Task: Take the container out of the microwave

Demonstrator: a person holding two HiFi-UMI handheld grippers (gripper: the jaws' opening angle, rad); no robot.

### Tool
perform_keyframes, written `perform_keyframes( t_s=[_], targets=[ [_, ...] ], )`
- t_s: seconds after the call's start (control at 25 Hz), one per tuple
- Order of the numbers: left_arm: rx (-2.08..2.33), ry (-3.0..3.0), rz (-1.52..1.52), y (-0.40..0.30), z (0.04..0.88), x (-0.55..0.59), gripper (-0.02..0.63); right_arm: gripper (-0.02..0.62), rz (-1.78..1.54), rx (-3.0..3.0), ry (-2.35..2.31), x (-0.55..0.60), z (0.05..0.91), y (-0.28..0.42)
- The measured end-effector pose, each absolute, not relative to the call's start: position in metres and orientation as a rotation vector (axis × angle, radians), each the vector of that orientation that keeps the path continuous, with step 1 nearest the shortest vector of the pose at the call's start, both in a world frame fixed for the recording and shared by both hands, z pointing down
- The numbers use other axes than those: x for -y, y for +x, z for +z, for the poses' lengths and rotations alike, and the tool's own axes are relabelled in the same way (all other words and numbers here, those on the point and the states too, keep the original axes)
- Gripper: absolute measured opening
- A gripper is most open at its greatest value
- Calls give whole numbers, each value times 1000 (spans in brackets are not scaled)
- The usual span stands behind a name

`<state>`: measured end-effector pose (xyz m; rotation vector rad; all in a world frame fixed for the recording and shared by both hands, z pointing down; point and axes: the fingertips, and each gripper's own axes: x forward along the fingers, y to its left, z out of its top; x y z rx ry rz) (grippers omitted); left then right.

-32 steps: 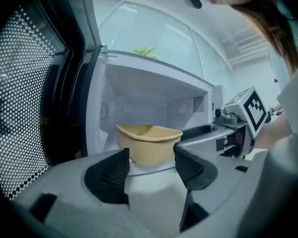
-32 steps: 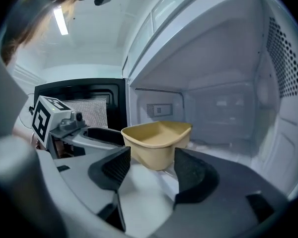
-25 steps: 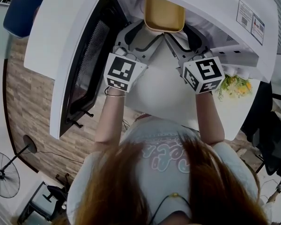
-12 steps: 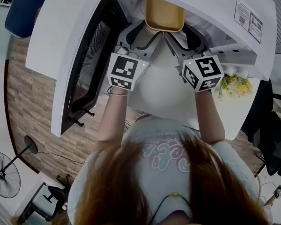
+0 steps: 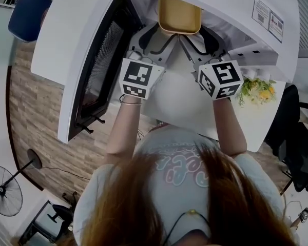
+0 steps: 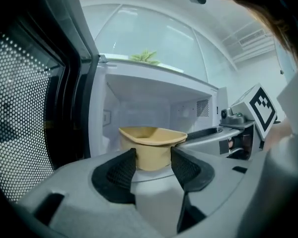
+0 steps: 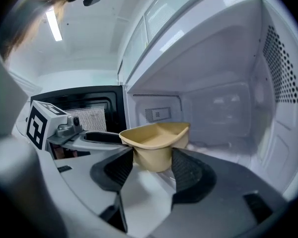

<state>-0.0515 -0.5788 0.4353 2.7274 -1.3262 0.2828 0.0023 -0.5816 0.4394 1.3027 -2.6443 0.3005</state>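
The white box-shaped microwave [image 5: 231, 14] stands with its dark mesh-windowed door [image 5: 87, 60] swung wide open. At the mouth of its cavity is the tan plastic tub-shaped container [image 5: 179, 15]. The left gripper [image 6: 153, 158] and the right gripper [image 7: 153, 160] each pinch its body, pads pressed against its walls.

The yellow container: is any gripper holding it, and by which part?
The left gripper and right gripper each clamp a near corner of the container, below its rim.
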Motion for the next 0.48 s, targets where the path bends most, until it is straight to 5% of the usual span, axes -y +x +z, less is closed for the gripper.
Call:
perform_keyframes(
  t_s=[0.48],
  targets=[
    [1336,2742,273,-53,419,558,219,232,246,2650,1300,561,422,1]
  ],
)
